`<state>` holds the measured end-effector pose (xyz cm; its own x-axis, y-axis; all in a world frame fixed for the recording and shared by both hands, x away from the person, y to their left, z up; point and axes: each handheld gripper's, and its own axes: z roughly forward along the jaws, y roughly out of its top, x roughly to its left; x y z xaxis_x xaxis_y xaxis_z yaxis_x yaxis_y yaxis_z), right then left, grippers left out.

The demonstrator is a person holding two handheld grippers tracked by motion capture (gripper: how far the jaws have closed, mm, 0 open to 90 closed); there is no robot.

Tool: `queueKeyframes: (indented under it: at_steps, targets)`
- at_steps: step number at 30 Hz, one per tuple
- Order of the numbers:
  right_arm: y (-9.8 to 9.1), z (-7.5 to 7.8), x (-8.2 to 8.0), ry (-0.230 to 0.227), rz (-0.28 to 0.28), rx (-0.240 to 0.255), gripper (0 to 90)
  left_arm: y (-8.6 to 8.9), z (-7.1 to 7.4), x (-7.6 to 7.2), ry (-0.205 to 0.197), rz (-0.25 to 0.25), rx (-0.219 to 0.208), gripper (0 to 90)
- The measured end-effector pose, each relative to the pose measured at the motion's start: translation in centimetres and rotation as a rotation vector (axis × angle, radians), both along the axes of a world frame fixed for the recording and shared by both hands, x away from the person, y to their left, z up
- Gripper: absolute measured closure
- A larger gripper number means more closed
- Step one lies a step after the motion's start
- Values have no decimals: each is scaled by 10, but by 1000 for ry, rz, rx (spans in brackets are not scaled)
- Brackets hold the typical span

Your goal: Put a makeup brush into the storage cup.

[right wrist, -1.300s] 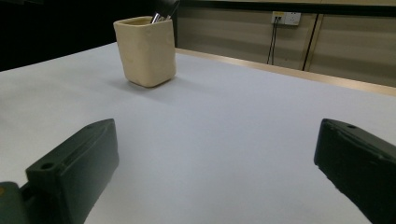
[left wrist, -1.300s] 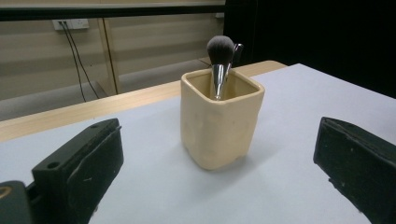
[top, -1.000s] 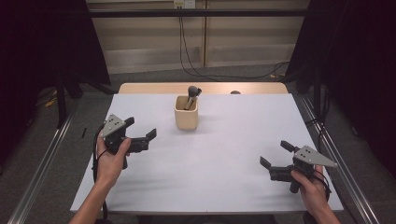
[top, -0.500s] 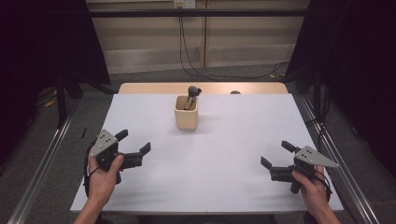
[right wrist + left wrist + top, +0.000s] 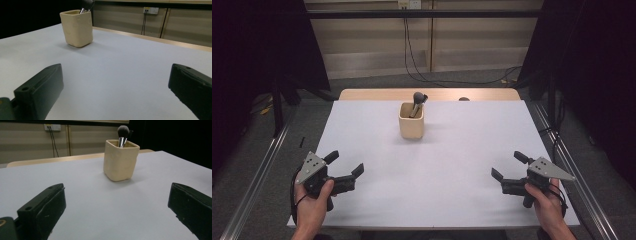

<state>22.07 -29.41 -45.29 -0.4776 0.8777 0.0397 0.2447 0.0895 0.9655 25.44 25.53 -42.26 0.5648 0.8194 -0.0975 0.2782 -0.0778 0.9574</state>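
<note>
A cream square cup (image 5: 411, 120) (image 5: 121, 160) (image 5: 76, 27) stands upright at the back middle of the white table (image 5: 437, 165). A makeup brush (image 5: 416, 102) (image 5: 122, 135) with a dark head leans inside it. My left gripper (image 5: 345, 164) rests low at the front left corner, open and holding nothing, with its jaws wide apart. At the front right, my right gripper (image 5: 509, 165) is open too, with nothing between its jaws. Both point toward the cup from well short of it.
A wooden strip (image 5: 377, 94) runs along the table's far edge, with a small dark object (image 5: 464, 99) on it. Metal rails (image 5: 257, 170) flank both sides. Cables (image 5: 417, 65) hang from a wall socket behind. Wide bare tabletop lies between the grippers and the cup.
My left gripper has drawn back toward the front left corner and lowered. The right gripper has barely shifted. The cup and brush have stayed put.
</note>
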Motion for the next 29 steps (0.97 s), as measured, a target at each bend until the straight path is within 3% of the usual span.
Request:
queueKeyframes:
  at_steps: [4,8,15,21,29]
  targets:
    - [-1,0,-1,-1,-5,6,0,-2,-4,-5,-1,-18,5,12]
    - [-1,0,-2,-2,-4,7,0,-2,-9,-9,-28,0,32,15]
    - [-2,0,-3,-5,0,-2,0,1,-13,-12,-5,-16,12,12]
    - [-1,0,-4,-4,4,-3,0,3,-11,-14,-11,-9,0,11]
    - [0,0,-3,-2,8,-8,0,4,-12,-11,-1,-9,19,12]
